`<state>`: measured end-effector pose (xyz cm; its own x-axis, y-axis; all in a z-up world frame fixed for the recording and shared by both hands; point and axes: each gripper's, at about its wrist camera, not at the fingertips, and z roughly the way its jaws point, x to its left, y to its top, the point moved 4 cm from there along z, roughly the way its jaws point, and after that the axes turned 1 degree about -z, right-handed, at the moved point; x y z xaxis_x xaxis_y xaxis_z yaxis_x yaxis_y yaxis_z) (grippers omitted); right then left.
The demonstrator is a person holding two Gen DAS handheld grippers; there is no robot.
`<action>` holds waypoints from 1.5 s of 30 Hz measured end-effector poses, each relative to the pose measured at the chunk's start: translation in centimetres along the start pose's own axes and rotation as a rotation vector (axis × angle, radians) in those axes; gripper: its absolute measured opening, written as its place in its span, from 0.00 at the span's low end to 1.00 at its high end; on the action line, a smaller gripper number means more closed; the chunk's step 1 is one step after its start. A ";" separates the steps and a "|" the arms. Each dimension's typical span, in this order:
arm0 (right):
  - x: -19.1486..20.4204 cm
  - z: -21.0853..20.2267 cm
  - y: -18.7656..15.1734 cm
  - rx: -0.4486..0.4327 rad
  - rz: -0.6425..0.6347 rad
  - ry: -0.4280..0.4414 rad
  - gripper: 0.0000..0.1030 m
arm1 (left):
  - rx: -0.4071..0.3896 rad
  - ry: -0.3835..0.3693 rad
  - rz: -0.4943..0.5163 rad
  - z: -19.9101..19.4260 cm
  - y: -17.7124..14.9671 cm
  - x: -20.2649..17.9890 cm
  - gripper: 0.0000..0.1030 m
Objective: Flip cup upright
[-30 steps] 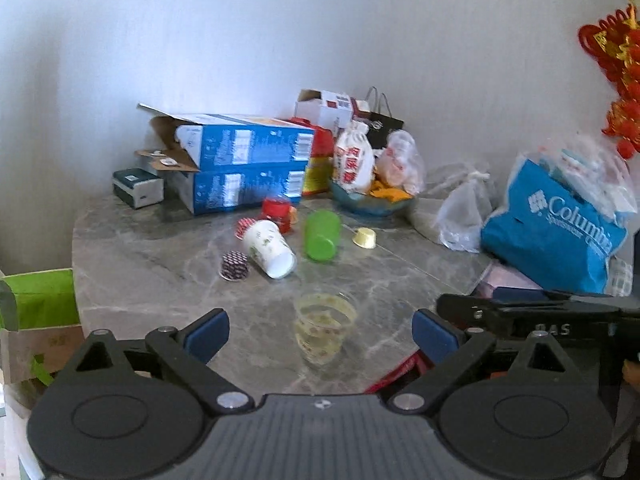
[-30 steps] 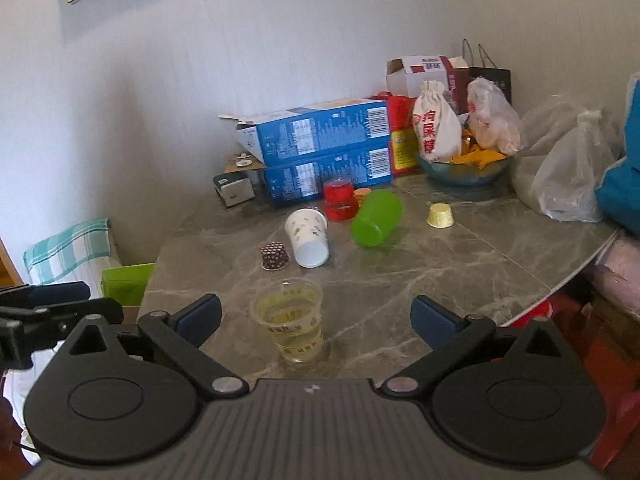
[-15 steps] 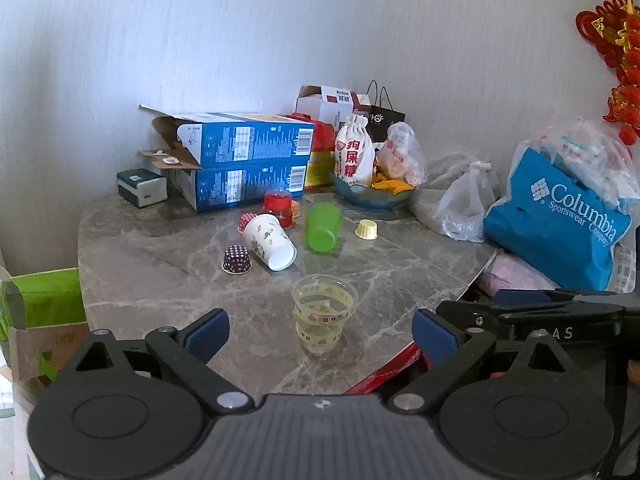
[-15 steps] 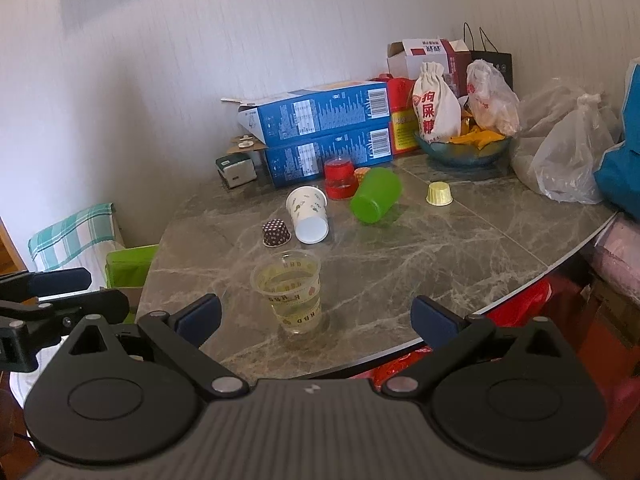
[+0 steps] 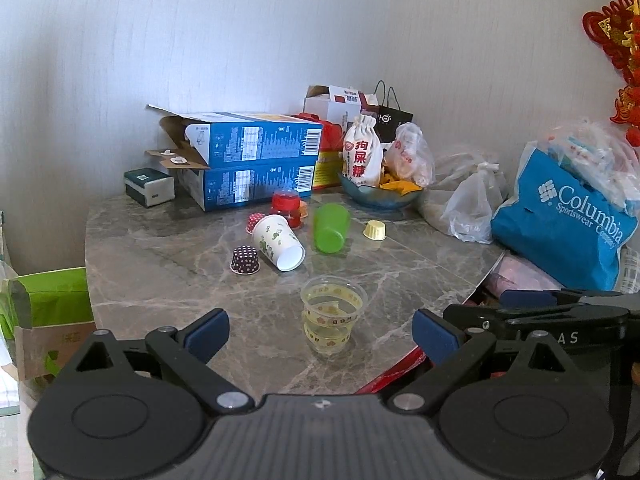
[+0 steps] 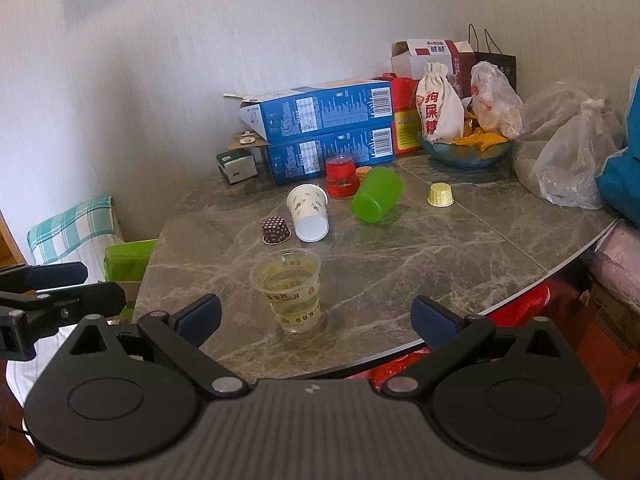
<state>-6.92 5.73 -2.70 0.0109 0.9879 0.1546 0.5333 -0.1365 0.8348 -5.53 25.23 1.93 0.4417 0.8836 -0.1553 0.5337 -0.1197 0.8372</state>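
Note:
A clear plastic cup [image 5: 333, 314] [image 6: 289, 290] stands upright near the front edge of the marble table [image 5: 168, 256] [image 6: 460, 248]. A white paper cup [image 5: 278, 241] [image 6: 308, 212] and a green cup [image 5: 330, 228] [image 6: 377, 194] lie on their sides further back. My left gripper [image 5: 320, 334] is open and empty, back from the table's front edge. My right gripper [image 6: 316, 316] is open and empty, also back from the edge, and shows at the right of the left wrist view [image 5: 560, 312].
Small paper baking cups [image 5: 245, 260] [image 6: 441, 195], a red jar [image 6: 341, 178], stacked blue boxes [image 5: 256, 160] [image 6: 328, 128], a bowl with snack bags [image 6: 464, 148], plastic bags [image 6: 568, 160] and a blue Columbia bag [image 5: 568, 220] crowd the back and right. A green box [image 5: 44, 300] sits left of the table.
Both grippers have drawn back from the table and away from the clear cup; more of the table's front edge shows. Both stay open. Nothing on the table has moved.

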 end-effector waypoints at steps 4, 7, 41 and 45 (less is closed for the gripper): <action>0.0 0.0 0.1 -0.002 0.002 -0.001 0.99 | 0.000 0.005 0.004 -0.1 0.1 0.0 0.96; -0.1 0.1 0.2 0.001 0.005 0.001 0.99 | 0.002 0.010 0.008 0.0 0.1 0.1 0.96; -0.6 1.8 0.7 0.023 -0.001 0.022 0.99 | 0.024 0.038 -0.015 1.7 0.0 1.4 0.96; -0.7 1.8 0.7 0.023 0.000 0.024 0.99 | 0.021 0.041 -0.011 1.7 0.0 1.4 0.96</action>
<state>-5.07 5.06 -3.16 -0.0088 0.9858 0.1676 0.5527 -0.1349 0.8224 -3.68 25.69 0.84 0.4058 0.9028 -0.1425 0.5537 -0.1188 0.8242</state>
